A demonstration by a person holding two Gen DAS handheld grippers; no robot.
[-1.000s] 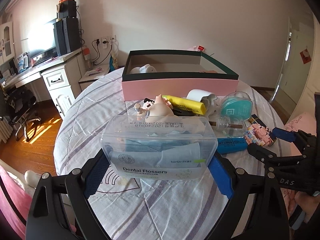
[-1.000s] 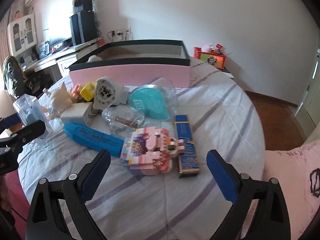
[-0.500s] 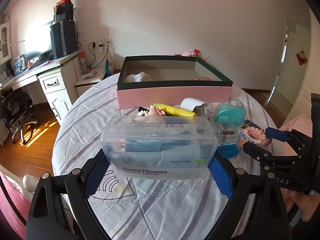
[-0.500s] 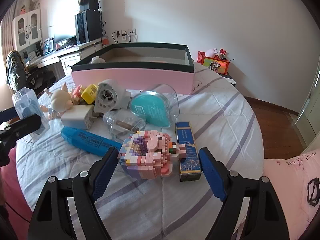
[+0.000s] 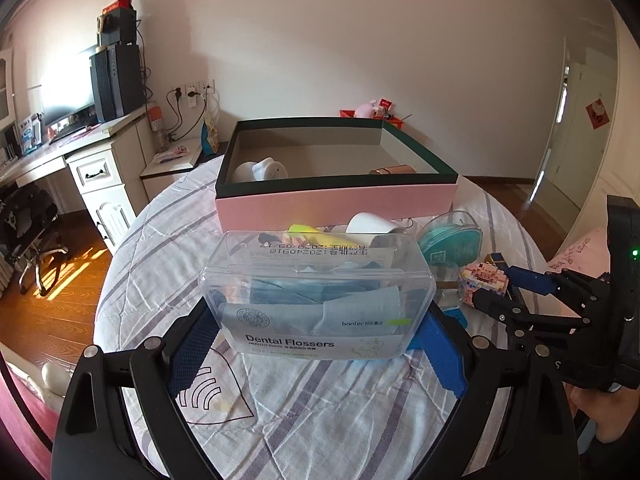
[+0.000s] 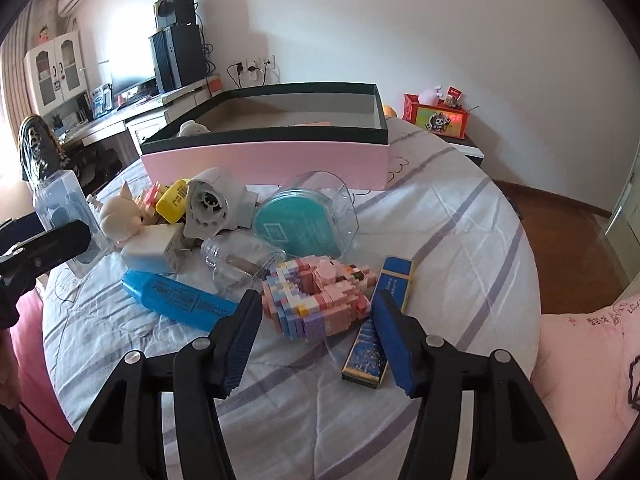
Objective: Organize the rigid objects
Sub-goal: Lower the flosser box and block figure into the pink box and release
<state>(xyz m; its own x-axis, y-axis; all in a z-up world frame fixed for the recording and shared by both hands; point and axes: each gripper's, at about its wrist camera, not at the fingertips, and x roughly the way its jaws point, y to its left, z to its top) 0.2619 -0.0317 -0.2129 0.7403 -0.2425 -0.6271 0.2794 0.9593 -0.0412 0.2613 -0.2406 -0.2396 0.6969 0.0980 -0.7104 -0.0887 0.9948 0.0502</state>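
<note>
My left gripper is shut on a clear plastic box of dental flossers, which it holds above the striped tablecloth. The same box shows at the left edge of the right wrist view. My right gripper points down at a pink and pastel brick figure on the table. Its jaws are closing with the figure between them, and the pads stand close beside its sides. Behind stands the open pink box with a dark green rim. It holds a white object and a copper tube.
Loose items lie between the grippers and the pink box: a blue highlighter, a yellow one, a teal case, a white adapter, a clear bottle and a flat blue box. The round table's edge drops off at the right.
The right gripper's jaws have narrowed around the brick figure. The left gripper has carried the flosser box slightly higher, so more of the pink box's inside shows.
</note>
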